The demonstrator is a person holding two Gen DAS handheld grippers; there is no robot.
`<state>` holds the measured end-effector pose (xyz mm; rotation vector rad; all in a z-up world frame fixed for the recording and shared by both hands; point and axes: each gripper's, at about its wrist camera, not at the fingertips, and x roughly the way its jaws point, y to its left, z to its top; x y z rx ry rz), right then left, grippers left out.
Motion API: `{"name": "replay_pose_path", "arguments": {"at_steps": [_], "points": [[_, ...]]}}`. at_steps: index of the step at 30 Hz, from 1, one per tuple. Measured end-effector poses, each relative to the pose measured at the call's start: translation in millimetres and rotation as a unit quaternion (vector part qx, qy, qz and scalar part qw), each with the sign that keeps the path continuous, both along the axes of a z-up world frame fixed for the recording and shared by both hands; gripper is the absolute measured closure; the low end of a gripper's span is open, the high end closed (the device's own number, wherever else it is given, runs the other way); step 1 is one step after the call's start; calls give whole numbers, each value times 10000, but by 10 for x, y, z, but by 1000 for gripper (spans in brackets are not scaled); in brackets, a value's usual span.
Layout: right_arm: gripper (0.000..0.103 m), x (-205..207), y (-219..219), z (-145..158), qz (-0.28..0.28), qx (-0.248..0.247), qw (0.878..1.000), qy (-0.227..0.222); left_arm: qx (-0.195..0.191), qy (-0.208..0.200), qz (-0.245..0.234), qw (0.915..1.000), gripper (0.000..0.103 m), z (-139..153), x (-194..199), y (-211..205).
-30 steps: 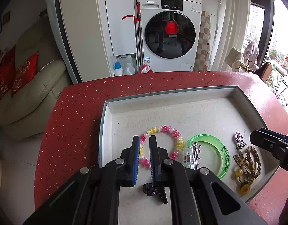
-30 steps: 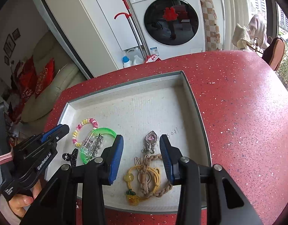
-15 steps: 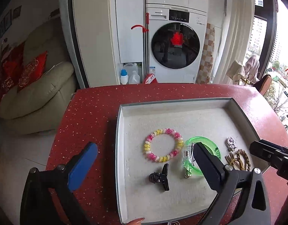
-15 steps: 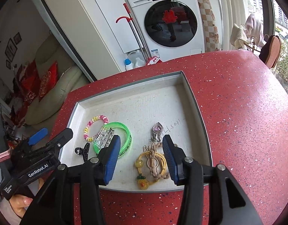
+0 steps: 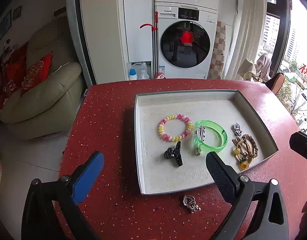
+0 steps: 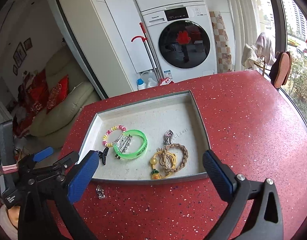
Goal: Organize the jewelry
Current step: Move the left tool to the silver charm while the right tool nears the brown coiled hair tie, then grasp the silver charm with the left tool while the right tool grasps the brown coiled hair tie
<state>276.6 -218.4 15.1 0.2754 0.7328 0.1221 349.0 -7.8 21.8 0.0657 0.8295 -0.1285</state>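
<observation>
Both grippers have drawn back from the tray since a second ago, and the left gripper (image 5: 153,172), then pinched nearly closed over the black hair claw (image 5: 173,153), now stands spread wide with nothing between its fingers. That claw lies released on the tray floor, just below the pink-and-yellow bead bracelet (image 5: 175,127).

On the red speckled table (image 6: 253,140) sits the shallow grey tray (image 5: 193,96). Inside it, from its left side to its right, are the bead bracelet, the green bangle (image 5: 211,138) with a clear hair clip (image 5: 199,135) lying across its rim, a small silver charm (image 5: 237,129), and a tangle of a braided tan cord (image 6: 176,156) and a yellow cord (image 6: 159,160) with an orange bead.

The left wrist view shows a second silver heart charm (image 5: 190,203) lying on the table outside the tray, just beside its near wall; the right wrist view shows the same charm at the tray's near left corner. Only the right wrist view shows the whole left gripper from the side, held at the table's left edge, and handwriting on the tray floor near the inner charm.

The right gripper (image 6: 151,172) is also spread wide, hovering over the near edge of the tray, gripping and touching nothing.
</observation>
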Motion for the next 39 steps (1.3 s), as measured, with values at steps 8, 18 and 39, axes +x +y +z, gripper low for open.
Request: {"name": "replay_pose_path", "arguments": {"at_steps": [8,18,39], "points": [[0,-338,88,-81,385,81,9979,518,-292,396,-250,9985,0,-106,-342,-3],[0,-1109,224,-466,919,29,9899,1082,-299,750,-136,9966,0,-433,-632,32],[29,-1763,566,-835,2159,-958,9625,1331,-237,895,1,9957,4,-715,-583,-211]]}}
